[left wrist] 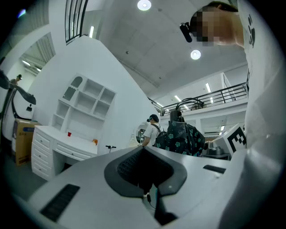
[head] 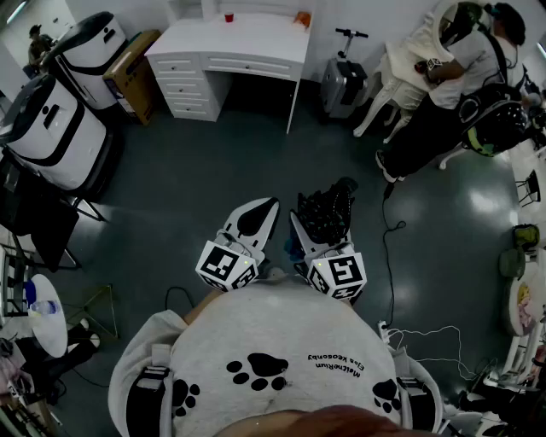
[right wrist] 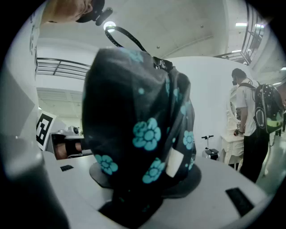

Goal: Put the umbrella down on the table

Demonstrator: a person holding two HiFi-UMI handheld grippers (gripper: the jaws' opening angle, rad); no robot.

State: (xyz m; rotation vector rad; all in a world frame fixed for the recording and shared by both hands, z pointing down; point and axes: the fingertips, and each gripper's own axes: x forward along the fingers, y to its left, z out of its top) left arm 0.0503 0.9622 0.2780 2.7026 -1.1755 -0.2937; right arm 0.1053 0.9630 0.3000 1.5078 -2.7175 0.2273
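A folded black umbrella (right wrist: 138, 134) with teal flowers sits clamped between the jaws of the right gripper (head: 322, 220), in the air above the dark floor (head: 213, 171) and well apart from the white desk (head: 230, 38). Just beside it, the left gripper (head: 254, 220) holds nothing, its jaws closed together.

The head view is rendered dim and bluish, with pale glare seen on the floor (head: 482, 205) at 3 o'clock and straight lines bent toward the rim. Both gripper views are lit by ceiling lamps (left wrist: 144, 5) near 12 o'clock and vignetted black at the corners. The umbrella (right wrist: 138, 134), close to the lens, is left soft and underexposed.
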